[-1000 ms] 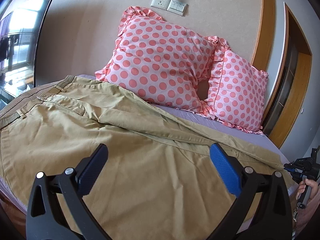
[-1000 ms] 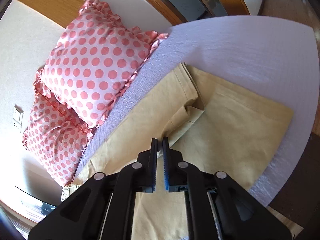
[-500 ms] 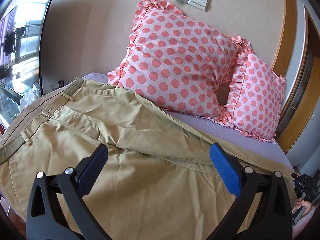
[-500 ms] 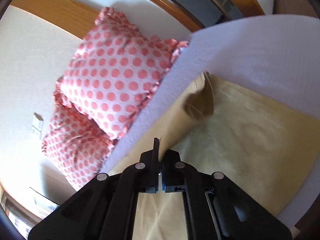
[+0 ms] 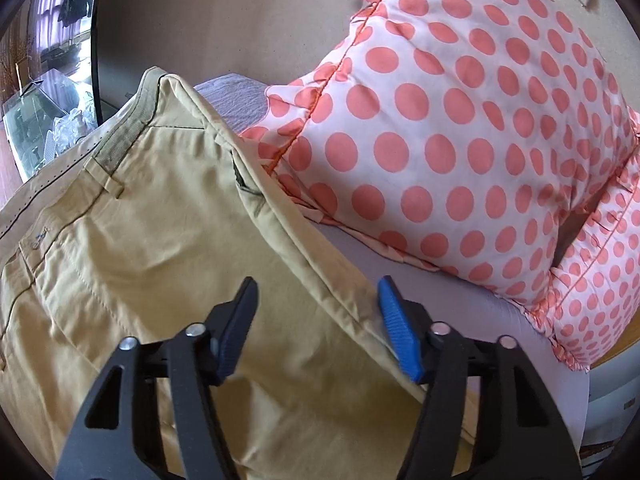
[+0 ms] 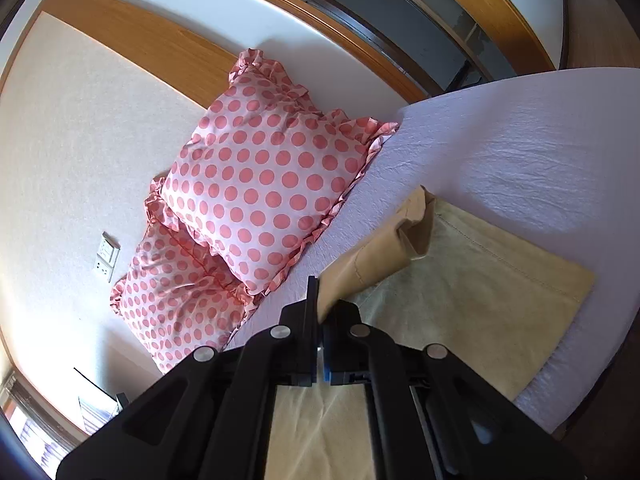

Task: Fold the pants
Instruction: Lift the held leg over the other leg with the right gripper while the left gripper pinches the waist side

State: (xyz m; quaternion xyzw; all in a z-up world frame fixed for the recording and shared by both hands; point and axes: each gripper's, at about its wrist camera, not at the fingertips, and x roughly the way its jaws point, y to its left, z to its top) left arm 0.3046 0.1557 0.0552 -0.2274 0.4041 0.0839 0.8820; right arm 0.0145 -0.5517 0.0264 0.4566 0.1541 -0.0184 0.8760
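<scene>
- The pants (image 5: 152, 248) lie spread on the bed (image 6: 500, 152), tan cloth over the lilac sheet, with the waistband (image 5: 120, 136) toward the bed's left edge and the legs running toward the right edge.
- Left gripper (image 5: 316, 320): its jaws stand wide apart — the blue pads straddle the raised fold along the pants' far side, near the waist. The right pad (image 5: 400, 340) sits just beside that folded edge; whether it touches the cloth I cannot tell. Nothing is clamped between the pads.
- Right gripper (image 6: 320, 304): jaws closed tight on a fold of the pants' far leg (image 6: 372, 256), the cloth pinched between the pads and lifted off the layer below.
- Past that pinch the leg's hem end curls up in a loose roll, open at the cuff (image 6: 420, 224) — the lower leg lies flat beneath it, its hem reaching near the bed's right edge.
- Two dotted pillows (image 6: 260, 192) lean against the wall at the bed's head, close beside the pants' far edge.
- A wall socket (image 6: 107, 256) sits on the wall beyond the pillows.
</scene>
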